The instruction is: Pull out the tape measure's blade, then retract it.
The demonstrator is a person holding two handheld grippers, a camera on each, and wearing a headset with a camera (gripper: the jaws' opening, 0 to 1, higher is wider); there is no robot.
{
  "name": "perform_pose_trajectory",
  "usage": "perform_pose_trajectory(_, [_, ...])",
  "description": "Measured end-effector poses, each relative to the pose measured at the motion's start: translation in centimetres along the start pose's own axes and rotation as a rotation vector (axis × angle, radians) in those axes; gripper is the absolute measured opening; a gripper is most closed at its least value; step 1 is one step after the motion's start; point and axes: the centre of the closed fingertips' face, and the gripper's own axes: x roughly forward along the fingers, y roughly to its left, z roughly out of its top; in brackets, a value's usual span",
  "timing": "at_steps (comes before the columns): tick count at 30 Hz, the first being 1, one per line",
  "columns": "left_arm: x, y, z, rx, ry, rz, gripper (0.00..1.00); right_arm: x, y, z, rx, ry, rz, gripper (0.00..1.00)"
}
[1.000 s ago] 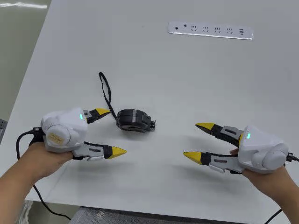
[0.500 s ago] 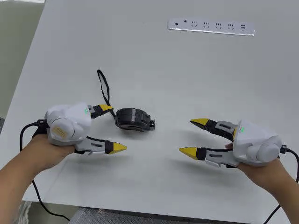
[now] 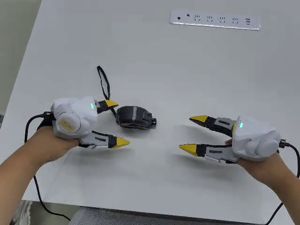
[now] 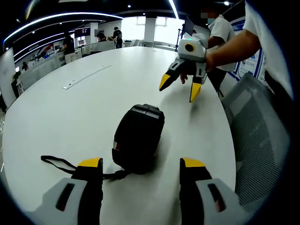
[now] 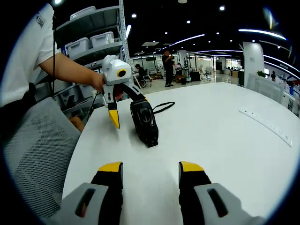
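Note:
A black tape measure [image 3: 134, 116] lies on the white table [image 3: 154, 70], its black wrist strap [image 3: 103, 84] looping off to the far left. My left gripper [image 3: 115, 122] is open, its yellow-tipped jaws just left of the case, one on the far side by the strap and one on the near side. In the left gripper view the tape measure [image 4: 138, 137] sits just ahead of the open jaws. My right gripper [image 3: 191, 135] is open, well to the right of the case, pointing at it. The right gripper view shows the tape measure [image 5: 144, 120] ahead, with the left gripper [image 5: 113, 112] beside it.
A white power strip [image 3: 214, 20] lies at the far side of the table. The table's near edge [image 3: 140, 211] runs just below both hands. Cables trail from both grippers. Office shelves, chairs and people stand in the background of the gripper views.
My left gripper has moved right, closer to the tape measure. My right gripper has shifted slightly left toward it. The tape measure has not moved.

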Motion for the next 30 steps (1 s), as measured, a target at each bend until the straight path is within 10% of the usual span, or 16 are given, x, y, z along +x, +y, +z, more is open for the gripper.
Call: perform_pose_trajectory(30, [2.1,0.5,0.4,0.026,0.010,-0.045,0.47,1.9,-0.5,-0.1,0.012,0.004,0.036,0.44])
